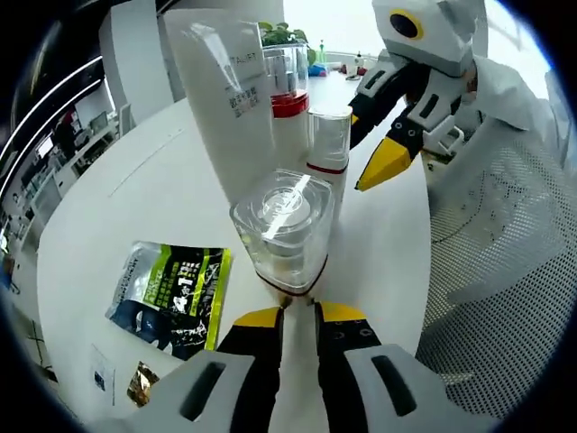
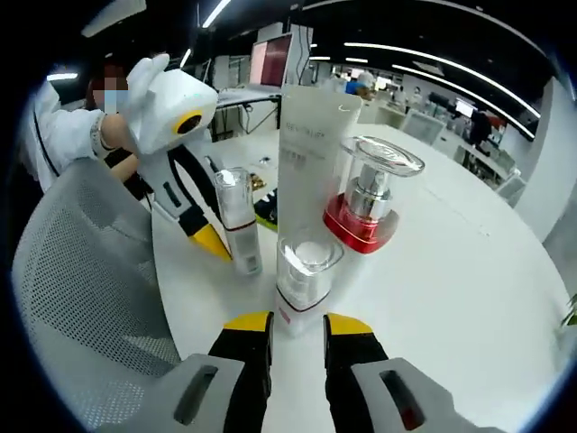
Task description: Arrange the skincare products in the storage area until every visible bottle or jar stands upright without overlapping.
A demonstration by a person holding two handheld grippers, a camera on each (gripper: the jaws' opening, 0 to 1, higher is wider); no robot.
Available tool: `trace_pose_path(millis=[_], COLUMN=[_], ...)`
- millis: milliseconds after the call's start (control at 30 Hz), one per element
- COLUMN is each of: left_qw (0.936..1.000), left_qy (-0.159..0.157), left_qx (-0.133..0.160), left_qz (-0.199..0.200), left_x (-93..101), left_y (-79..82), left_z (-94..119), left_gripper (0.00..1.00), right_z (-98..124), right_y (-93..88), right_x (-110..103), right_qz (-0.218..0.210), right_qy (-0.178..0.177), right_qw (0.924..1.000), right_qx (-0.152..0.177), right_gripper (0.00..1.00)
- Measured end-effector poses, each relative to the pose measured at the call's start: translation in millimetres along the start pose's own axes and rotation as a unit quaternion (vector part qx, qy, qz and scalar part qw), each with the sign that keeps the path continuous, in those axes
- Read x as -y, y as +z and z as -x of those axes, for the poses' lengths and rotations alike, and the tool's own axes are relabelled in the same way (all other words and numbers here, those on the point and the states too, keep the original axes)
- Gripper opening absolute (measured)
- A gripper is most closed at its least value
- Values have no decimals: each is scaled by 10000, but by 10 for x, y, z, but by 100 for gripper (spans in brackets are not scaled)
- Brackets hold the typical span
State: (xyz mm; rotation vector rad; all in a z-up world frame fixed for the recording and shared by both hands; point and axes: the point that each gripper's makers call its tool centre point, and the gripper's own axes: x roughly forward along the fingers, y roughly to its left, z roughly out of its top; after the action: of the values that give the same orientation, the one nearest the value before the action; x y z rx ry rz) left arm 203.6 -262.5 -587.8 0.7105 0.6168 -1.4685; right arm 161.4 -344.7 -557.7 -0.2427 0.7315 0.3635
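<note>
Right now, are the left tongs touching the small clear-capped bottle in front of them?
Cannot tell. In the left gripper view the left tongs sit right at the base of the small clear-capped bottle, but neither contact nor a gap shows plainly.

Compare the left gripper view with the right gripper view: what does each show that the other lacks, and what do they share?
Left gripper view alone: a green and black packet lying flat on the white table, and a potted plant far back.

Right gripper view alone: a monitor and office ceiling lights behind.

Shared: the tall white tube, the red-based bottle, the slim clear bottle, the small clear-capped bottle, all upright, and the mesh chair.
</note>
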Motion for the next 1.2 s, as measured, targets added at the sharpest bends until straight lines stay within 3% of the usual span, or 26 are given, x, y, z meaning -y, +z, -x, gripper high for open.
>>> trace_pose_path(millis=[200,467,833,1200], left_qw=[9999,9997,9990,9984], left_qy=[-22,16,102,154], left_qx=[97,239,410,512], left_qz=[-13,31,-122,-183], left_x=[40,88,97,83], left_y=[85,173,254,305], left_z=[-57,-123,-195,-220], left_gripper=[13,12,11,11], right_z=[-44,-77,-137,-165], right_y=[-129,-72,-81,-70], right_x=[-2,69,-30,-30], right_qz=[32,129,203,319], right_qy=[0,-140,106,24], right_qw=[9999,9998,9997,9994], right_qx=[-147,-22,-91,-124], right_gripper=[12,13,12,5])
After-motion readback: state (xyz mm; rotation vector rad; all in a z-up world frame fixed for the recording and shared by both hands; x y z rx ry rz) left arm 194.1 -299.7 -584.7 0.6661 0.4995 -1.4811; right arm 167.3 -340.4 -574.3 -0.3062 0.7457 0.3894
